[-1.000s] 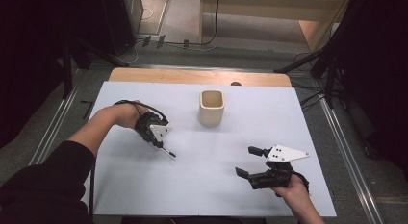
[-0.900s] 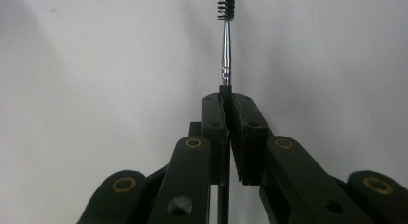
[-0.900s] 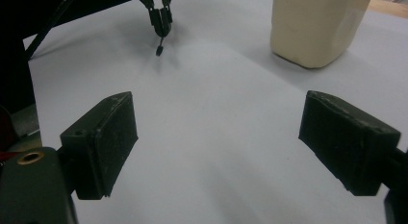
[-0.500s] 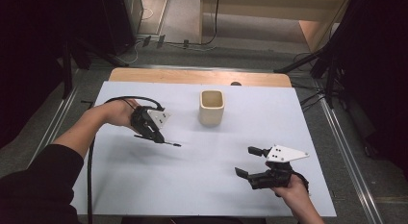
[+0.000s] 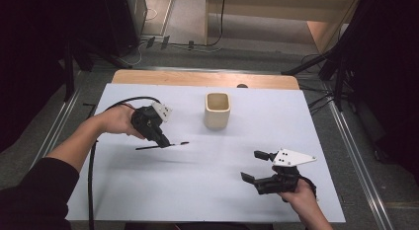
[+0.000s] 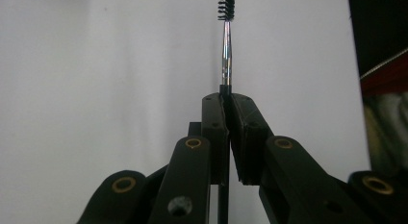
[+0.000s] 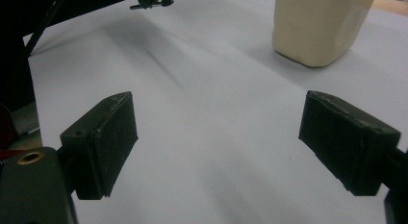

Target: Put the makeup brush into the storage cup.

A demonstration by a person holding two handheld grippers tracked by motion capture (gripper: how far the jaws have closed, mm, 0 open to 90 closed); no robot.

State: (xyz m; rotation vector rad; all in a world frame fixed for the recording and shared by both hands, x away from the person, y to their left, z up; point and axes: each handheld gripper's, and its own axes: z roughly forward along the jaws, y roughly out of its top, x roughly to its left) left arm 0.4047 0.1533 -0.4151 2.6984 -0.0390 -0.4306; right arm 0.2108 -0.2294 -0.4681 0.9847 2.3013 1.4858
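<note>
- The left tool (image 5: 163, 139) is seen in the high view above the left half of the table (image 5: 148, 190), held in the person's left hand (image 5: 116, 122).
- Its jaws are pressed together on a thin brush (image 5: 162, 145), which is pinched near the middle of its length.
- In the high view the brush is held roughly level, clear of the white surface, with one end pointing toward the middle of the table and the other toward the person's left.
- In the left gripper view the brush's (image 6: 225, 46) metal stem is seen rising from between the closed pads, with a small black bristled head at the top edge.
- A cream cup (image 5: 217, 110) stands upright on the far middle of the table, apart from the brush and to its right in the high view.
- The right tool (image 5: 253, 166) is held low over the near right part of the table by the right hand (image 5: 302, 191).
- Its jaws are spread wide with nothing between them, as shown in the right gripper view, where only bare table is seen between the two pads (image 7: 103, 142).
- In that same view the cup (image 7: 317, 27) is seen ahead, and the brush tip (image 7: 153, 2) far off.
</note>
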